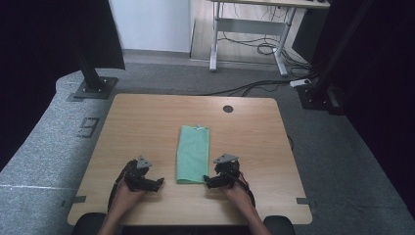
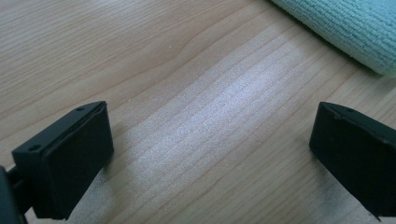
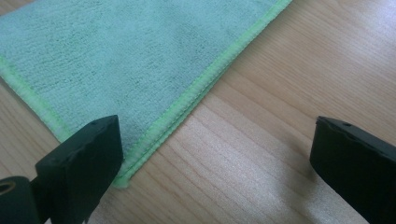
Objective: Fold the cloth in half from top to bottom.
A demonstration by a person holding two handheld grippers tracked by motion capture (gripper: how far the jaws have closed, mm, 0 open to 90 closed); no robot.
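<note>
A folded green cloth (image 1: 193,153) lies flat in the middle of the wooden table (image 1: 147,122), long side running away from me. My left gripper (image 1: 159,183) rests low on the table just left of the cloth's near end, jaws open over bare wood; the cloth's edge (image 2: 355,28) shows at the upper right of the left gripper view. My right gripper (image 1: 207,183) sits just right of the cloth's near corner, open. In the right gripper view the cloth (image 3: 130,60) with its bright stitched hem lies ahead, its corner by the left jaw.
A round cable hole (image 1: 228,108) is near the table's far edge. Black frame posts (image 1: 90,73) stand on grey carpet beyond the table, with a desk frame (image 1: 249,34) and cables behind. Tape marks sit at the table's near corners.
</note>
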